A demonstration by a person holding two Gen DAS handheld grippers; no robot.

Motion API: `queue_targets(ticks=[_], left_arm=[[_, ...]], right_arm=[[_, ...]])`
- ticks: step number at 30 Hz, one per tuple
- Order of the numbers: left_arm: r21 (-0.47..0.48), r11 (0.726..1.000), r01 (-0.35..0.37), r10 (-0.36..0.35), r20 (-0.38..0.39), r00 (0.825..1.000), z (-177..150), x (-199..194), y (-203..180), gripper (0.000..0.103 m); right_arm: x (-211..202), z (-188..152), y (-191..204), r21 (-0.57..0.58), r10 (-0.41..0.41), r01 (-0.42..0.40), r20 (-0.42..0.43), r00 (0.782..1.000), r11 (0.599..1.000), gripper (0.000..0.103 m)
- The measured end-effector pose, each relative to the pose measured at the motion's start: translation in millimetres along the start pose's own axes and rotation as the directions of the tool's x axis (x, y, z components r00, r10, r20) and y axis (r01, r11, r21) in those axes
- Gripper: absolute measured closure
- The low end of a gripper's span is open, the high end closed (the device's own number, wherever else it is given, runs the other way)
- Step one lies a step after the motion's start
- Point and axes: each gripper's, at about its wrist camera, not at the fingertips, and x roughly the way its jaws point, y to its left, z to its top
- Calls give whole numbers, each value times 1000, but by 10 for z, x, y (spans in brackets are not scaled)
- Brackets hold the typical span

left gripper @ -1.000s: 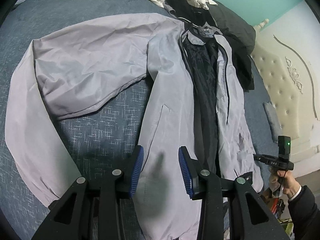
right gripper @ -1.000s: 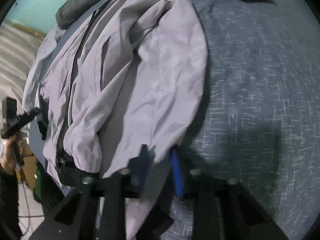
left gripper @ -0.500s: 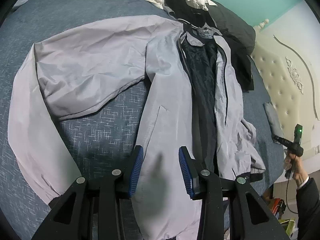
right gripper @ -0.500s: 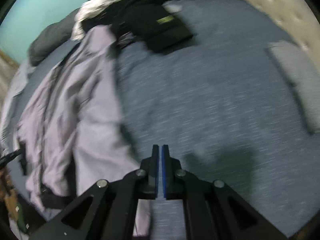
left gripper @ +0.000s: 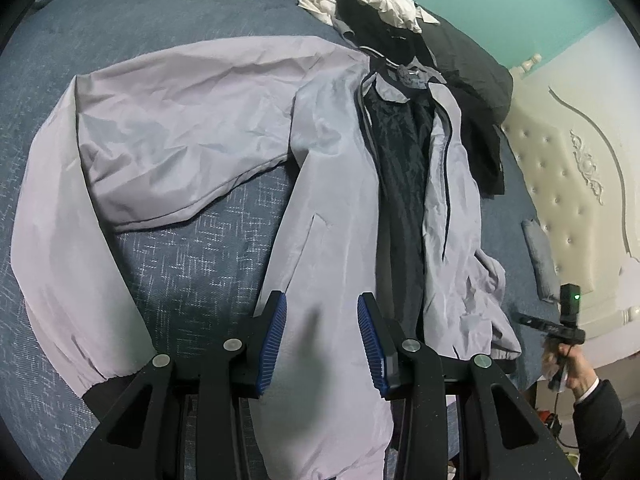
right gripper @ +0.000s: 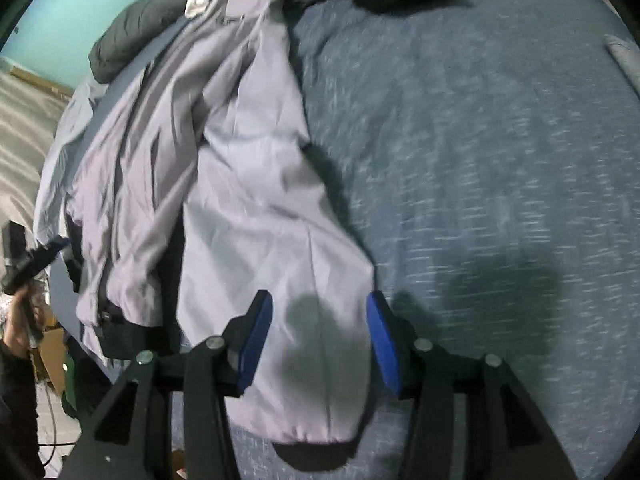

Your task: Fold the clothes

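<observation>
A light grey jacket (left gripper: 336, 184) lies face up and unzipped on the blue bed, its dark lining showing. Its left sleeve (left gripper: 168, 144) spreads out and bends down to a black cuff. My left gripper (left gripper: 322, 336) is open and empty above the left front panel near the hem. In the right wrist view the jacket's right sleeve (right gripper: 272, 216) lies along the body, its black cuff (right gripper: 316, 454) near the bed edge. My right gripper (right gripper: 320, 344) is open, its jaws standing either side of the lower sleeve without closing on it.
A pile of black and white clothes (left gripper: 384, 12) lies beyond the collar. A dark pillow (left gripper: 472, 68) lies at the back. The padded headboard (left gripper: 580, 168) is at the right. A grey folded item (left gripper: 540, 256) lies near it. The blue bedspread (right gripper: 480, 140) spreads to the right.
My right gripper was shut and swung away over the bedspread half a second ago; it is open again over the right sleeve. The left gripper has barely moved.
</observation>
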Motion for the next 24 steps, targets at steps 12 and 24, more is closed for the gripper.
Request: queue_targets(ticks=[12, 24], left_arm=[[9, 1000, -26, 26, 8, 1000, 49, -100, -30, 62], [28, 999, -32, 32, 10, 999, 100, -95, -120, 62]], right_arm=[[163, -44, 163, -105, -27, 32, 47, 999, 994, 100], [-913, 263, -443, 0, -215, 222, 253, 943, 975, 101]])
